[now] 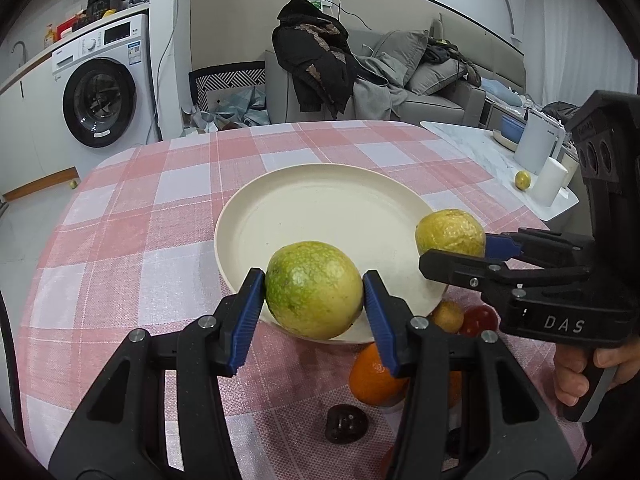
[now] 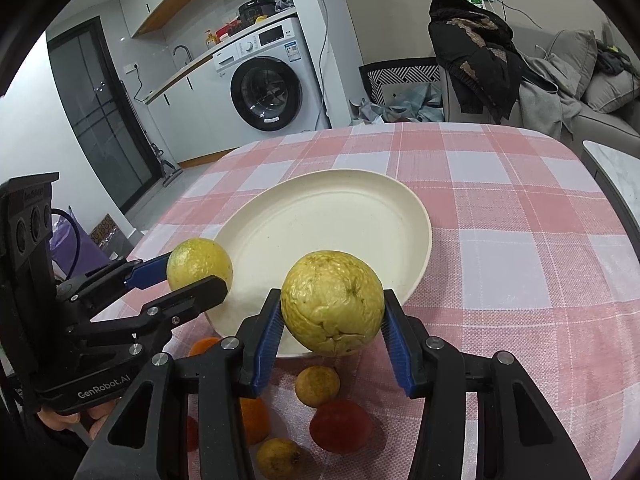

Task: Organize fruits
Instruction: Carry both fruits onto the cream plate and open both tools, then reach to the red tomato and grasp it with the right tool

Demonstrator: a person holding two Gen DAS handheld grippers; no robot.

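A cream plate point(image 1: 320, 200) sits empty in the middle of the pink checked tablecloth; it also shows in the right wrist view point(image 2: 340, 216). My left gripper point(image 1: 314, 296) is shut on a green-yellow round fruit point(image 1: 314, 294) over the plate's near rim. That gripper point(image 2: 192, 276) and its fruit point(image 2: 198, 262) show at the left of the right wrist view. My right gripper point(image 2: 332, 308) is shut on a wrinkled yellow fruit point(image 2: 332, 302) above the plate's near edge. It shows in the left wrist view point(image 1: 460, 248) with its fruit point(image 1: 450, 232).
Loose fruit lies on the cloth below the grippers: an orange point(image 1: 374, 376), a small yellow fruit point(image 2: 317, 385), a red fruit point(image 2: 340, 426), another yellow one point(image 2: 278, 458), a dark fruit point(image 1: 346, 424). A side table point(image 1: 500, 164) stands at the right.
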